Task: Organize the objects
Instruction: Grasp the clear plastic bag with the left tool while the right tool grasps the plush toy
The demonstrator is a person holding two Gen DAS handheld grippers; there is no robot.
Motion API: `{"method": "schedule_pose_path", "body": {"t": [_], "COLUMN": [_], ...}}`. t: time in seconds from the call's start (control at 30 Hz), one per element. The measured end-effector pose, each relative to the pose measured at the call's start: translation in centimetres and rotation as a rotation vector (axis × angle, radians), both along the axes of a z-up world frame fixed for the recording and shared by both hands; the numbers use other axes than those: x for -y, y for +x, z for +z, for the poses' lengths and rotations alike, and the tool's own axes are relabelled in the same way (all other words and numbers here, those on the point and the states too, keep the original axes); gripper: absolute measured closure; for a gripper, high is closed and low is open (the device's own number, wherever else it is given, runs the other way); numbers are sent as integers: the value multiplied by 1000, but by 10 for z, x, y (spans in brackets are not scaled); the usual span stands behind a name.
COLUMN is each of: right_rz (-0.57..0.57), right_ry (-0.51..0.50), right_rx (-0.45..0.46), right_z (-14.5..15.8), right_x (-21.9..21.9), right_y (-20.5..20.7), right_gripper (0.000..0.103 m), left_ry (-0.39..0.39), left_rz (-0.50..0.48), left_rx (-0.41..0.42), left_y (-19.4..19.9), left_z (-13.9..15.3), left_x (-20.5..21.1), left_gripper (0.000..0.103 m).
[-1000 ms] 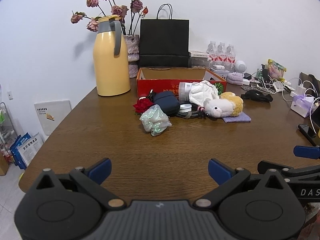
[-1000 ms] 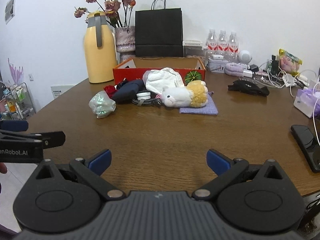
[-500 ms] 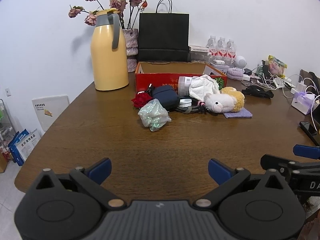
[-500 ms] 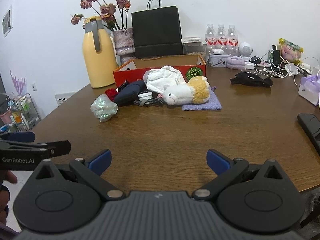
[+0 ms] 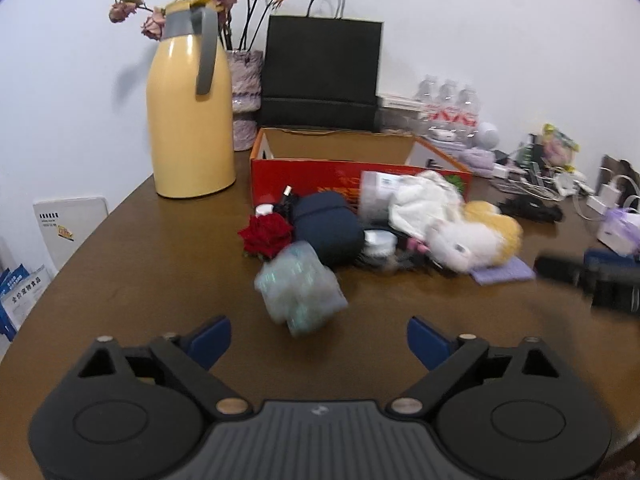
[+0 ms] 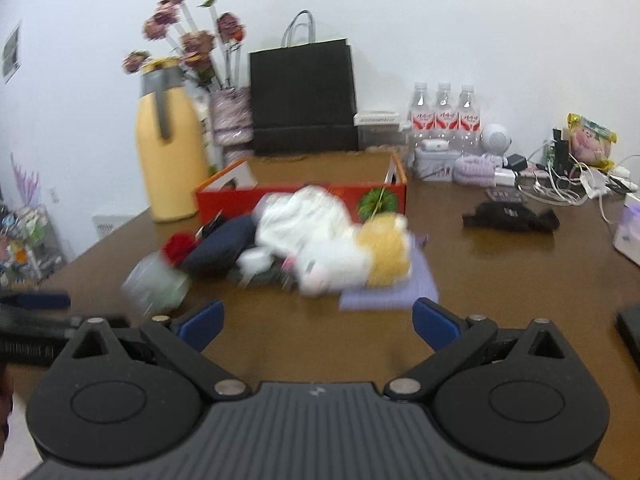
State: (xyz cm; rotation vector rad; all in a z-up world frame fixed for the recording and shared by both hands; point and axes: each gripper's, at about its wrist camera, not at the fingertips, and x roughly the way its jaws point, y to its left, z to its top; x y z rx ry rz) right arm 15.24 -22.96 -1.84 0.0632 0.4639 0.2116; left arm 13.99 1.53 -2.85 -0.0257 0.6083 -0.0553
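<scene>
Left gripper (image 5: 319, 339) low over the brown table (image 5: 160, 280), tilted a little downward toward the heap of things. Jaws spread wide but closing at this moment, nothing between the blue fingertips (image 5: 210, 338). Shiny crumpled bag (image 5: 300, 288) just ahead of the gap, not touched, no clear long axis.

Right gripper (image 6: 316, 326) also low over the table (image 6: 500, 276), aimed slightly down at the same heap from the other side. Jaws wide, closing too, nothing between the pads (image 6: 434, 322). Near edge of the purple cloth (image 6: 390, 294) close in front of the gap, apart from the pads.

Plush toy (image 6: 356, 258) lying on its side on the purple cloth, long axis across the view, white head toward the left, yellow body toward the right. White cloth bundle (image 6: 308, 216) behind it, leaning against the red box (image 6: 288, 196). Dark blue pouch (image 5: 328, 232) left of the toy, long axis slanted toward the box. Red rose (image 5: 266, 234) just beside the pouch, touching the shiny bag.

Red box open at the top, long side across the view, behind the heap. Yellow thermos (image 5: 190, 120) upright to its left, black paper bag (image 5: 322, 76) upright behind it.

Much of the heap blurred in both views.
</scene>
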Motion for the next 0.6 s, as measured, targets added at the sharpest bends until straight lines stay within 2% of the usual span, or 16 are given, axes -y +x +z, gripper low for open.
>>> {"method": "schedule_pose_path", "body": {"t": [0.17,0.23,0.27,0.3,0.33,0.5,0.6], "right_rz": [-45,-63,-63,-68,-68,-84,-84], "right_ry": [-16,-34,-33,-23,-6,36,41], "right_rx": [-21,-99,-129,-156,-167,-142,-80], "right_z": [-8,-22,-28,-35,-39,-33,-14], "right_x": [14,18,20,22,24,29,31], "right_y": [97,135,148,156,159,140,100], "right_gripper": [23,31,45,56,55,67,70], "left_ry": [21,6,0,-4,-3,-7,-14], "left_rz": [17,8,2,-5,-13,-36,-58], "left_rx": [-10,-43,-53,-60,-69,-63,-50], "left_y": [51,64,68,71,73,60,40], "left_z": [-14,-22,-24,-25,-26,-21,-12], "left_x": [-7,-10,-10,-10,-9,-4,-2], "left_gripper": [13,21,25,39,52,56,57]}}
